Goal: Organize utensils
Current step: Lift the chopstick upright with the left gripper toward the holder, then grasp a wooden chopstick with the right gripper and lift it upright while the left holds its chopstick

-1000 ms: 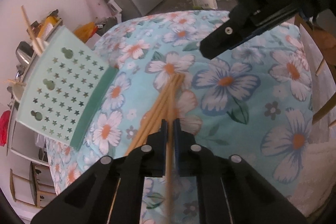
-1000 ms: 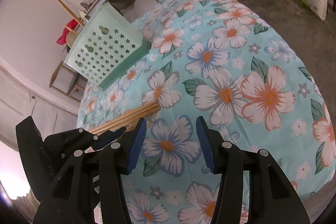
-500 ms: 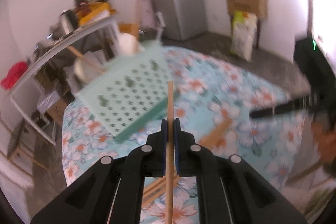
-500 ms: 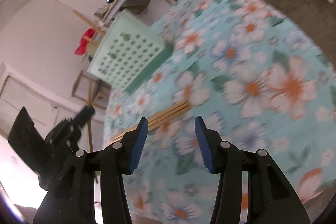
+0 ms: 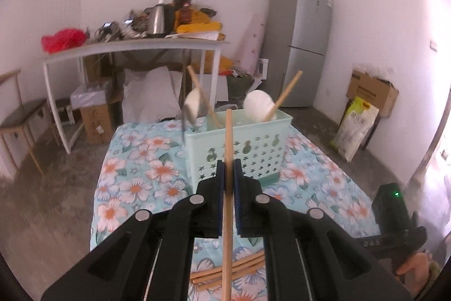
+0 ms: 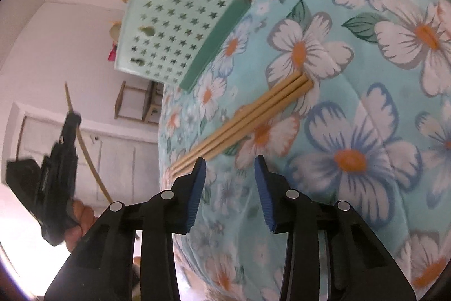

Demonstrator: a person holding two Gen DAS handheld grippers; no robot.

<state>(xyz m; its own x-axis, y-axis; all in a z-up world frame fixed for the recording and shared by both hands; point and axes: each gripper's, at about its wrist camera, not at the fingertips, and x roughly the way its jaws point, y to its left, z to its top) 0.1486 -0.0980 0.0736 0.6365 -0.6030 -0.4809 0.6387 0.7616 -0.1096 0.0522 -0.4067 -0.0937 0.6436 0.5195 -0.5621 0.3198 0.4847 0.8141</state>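
Chopsticks: 1 [image 5: 228, 148] pinched in left jaws, 3 [image 6: 242, 123] on cloth, right jaws closing, empty.

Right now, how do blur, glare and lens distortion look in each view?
Left wrist view: mostly sharp, walls bowed by the fisheye, the basket slightly soft. Right wrist view: tablecloth bulges, the chopsticks are sharp, glare washes the lower left corner.

Wooden chopstick [image 5: 228, 148], plastic basket [image 5: 248, 148]
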